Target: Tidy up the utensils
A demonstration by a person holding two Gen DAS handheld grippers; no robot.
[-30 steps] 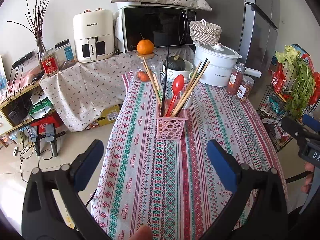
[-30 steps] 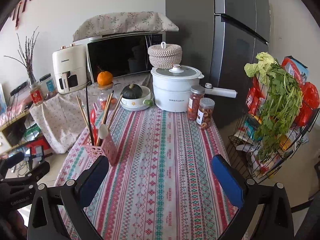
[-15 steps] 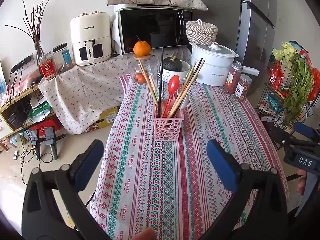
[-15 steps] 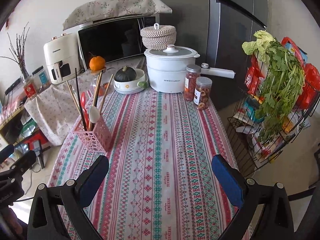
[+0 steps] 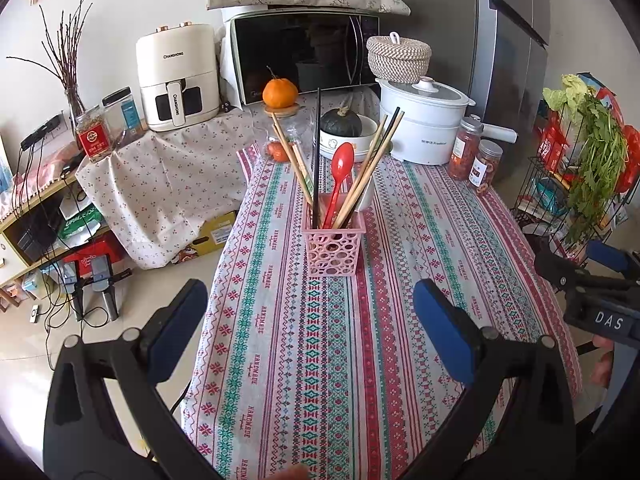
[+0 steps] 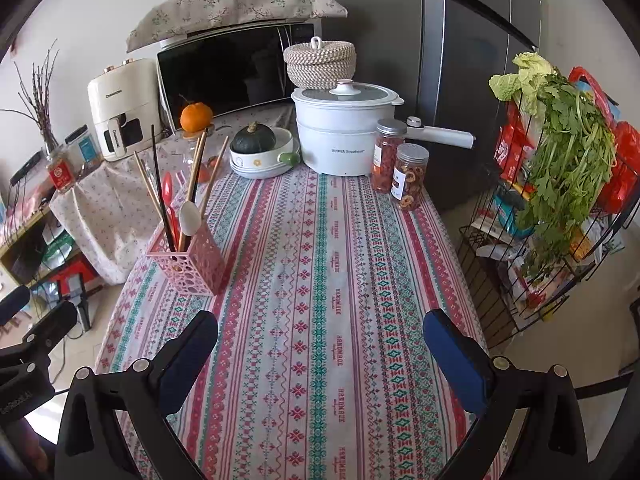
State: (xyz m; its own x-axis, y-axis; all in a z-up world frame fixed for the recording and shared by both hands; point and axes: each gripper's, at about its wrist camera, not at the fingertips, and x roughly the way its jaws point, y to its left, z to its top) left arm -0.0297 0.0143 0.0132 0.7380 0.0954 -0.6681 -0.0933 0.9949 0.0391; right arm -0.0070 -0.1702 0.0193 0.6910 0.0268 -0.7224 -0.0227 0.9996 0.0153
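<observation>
A pink perforated utensil basket (image 5: pixel 334 246) stands on the patterned tablecloth (image 5: pixel 320 360). It holds a red spoon (image 5: pixel 340 176), a white spoon (image 6: pixel 189 218), wooden chopsticks (image 5: pixel 370 168) and black chopsticks (image 5: pixel 317 156). The basket also shows in the right wrist view (image 6: pixel 188 266), at the left. My left gripper (image 5: pixel 310 328) is open and empty, low over the table's near end, well short of the basket. My right gripper (image 6: pixel 320 356) is open and empty over the table's near end, right of the basket.
At the table's far end stand a white pot (image 6: pixel 344 136), two spice jars (image 6: pixel 400 168), a bowl with a dark squash (image 6: pixel 260 152) and a jar topped by an orange (image 5: pixel 280 94). A wire rack with greens (image 6: pixel 560 184) stands to the right. Microwave and air fryer behind.
Both grippers have drawn back and risen slightly, so the basket looks farther off. Both stay open and empty. The utensils have not moved.
</observation>
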